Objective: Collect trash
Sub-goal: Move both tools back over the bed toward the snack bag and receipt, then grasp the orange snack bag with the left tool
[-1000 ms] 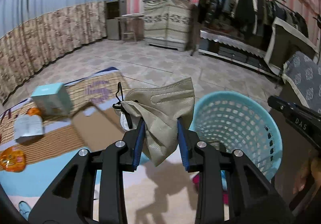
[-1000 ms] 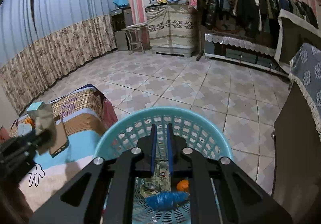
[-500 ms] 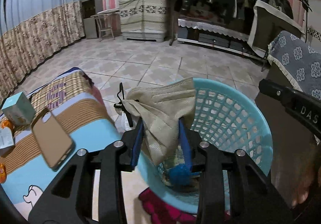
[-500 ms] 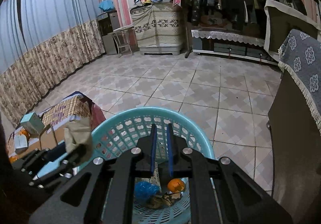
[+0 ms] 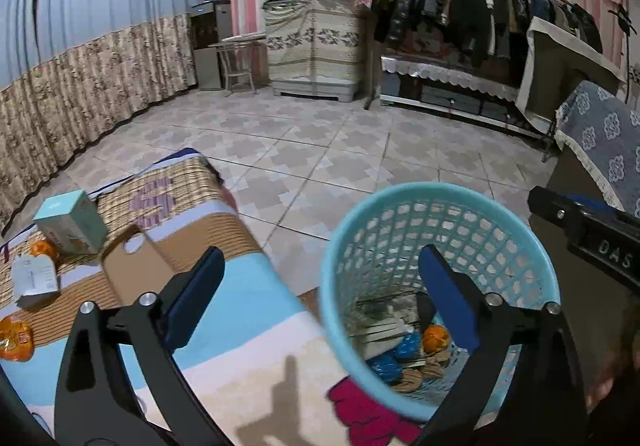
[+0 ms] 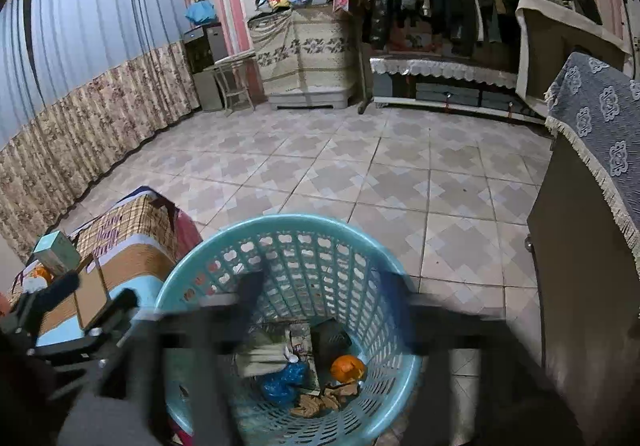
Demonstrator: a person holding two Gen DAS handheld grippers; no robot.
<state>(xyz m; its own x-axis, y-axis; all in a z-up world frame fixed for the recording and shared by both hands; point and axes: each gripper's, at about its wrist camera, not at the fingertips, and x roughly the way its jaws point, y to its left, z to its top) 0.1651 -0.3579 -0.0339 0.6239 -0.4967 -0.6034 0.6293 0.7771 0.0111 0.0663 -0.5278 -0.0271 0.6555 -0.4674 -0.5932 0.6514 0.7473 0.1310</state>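
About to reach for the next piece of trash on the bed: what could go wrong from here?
1. The left gripper, its jaws just opened and empty, has one finger over the basket rim; swinging back could tip it.
2. The phone case and teal box lie among the wrappers; they may not be trash.
3. The right gripper, also just opening, is blurred, so its clearance inside the basket is unclear.

The laundry basket [image 5: 436, 230] stands on the tiled floor [image 5: 320, 150], just right of the bed [image 5: 248, 310]. In it lie a face mask [image 6: 320, 402], a crumpled bag [image 6: 282, 382] and an orange [image 6: 347, 366]. On the bed, to the left, a phone case [image 5: 136, 270] lies near a small box [image 5: 70, 222]. Far behind stands a clothes rack [image 5: 472, 6].
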